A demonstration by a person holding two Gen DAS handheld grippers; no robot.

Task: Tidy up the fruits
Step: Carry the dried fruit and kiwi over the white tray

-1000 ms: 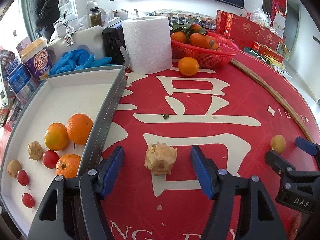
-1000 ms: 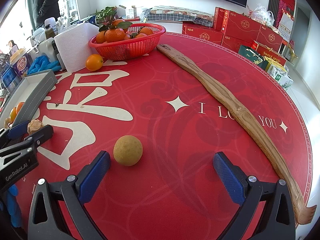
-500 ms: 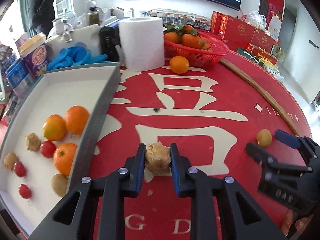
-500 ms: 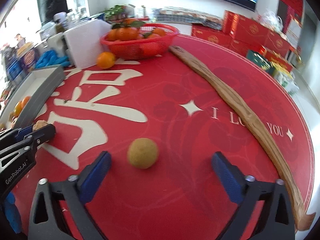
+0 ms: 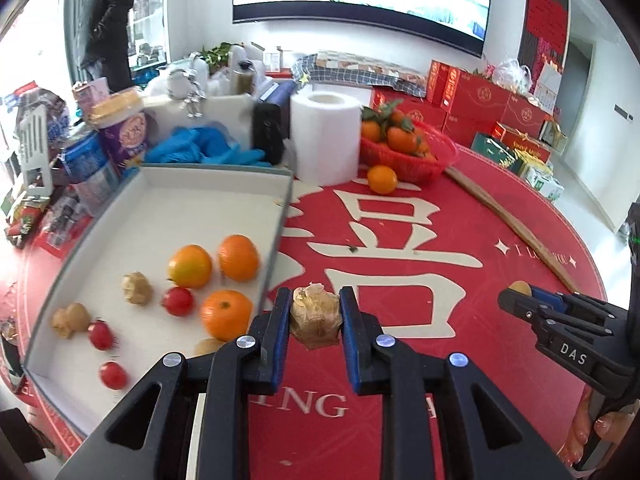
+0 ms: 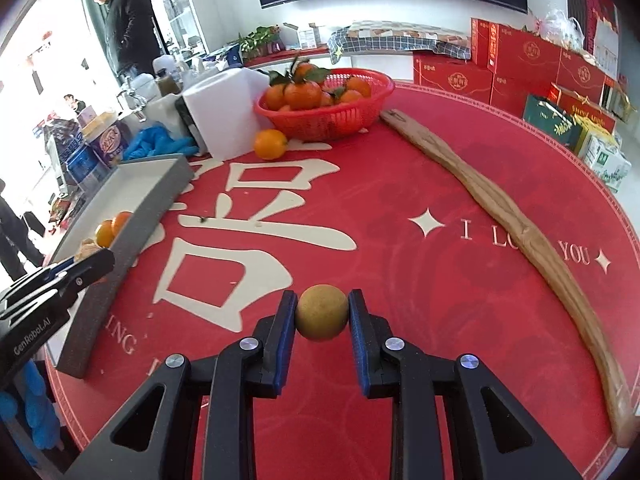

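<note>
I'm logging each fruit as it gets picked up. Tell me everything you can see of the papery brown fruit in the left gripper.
The papery brown fruit is a small, lumpy, tan ball wrapped in a dry, crinkled husk with a ragged tip on top. It sits clamped between the blue pads of the left gripper, one pad pressing on each side. It appears lifted off the red tablecloth, just right of the grey-edged tray. Only its husk shows; what is inside is hidden.

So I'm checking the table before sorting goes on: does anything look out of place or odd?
One orange lies loose on the red mat in front of the red basket, outside both it and the white tray. A small dark scrap lies on the mat's white lettering. Nothing looks spilled or damaged.
</note>
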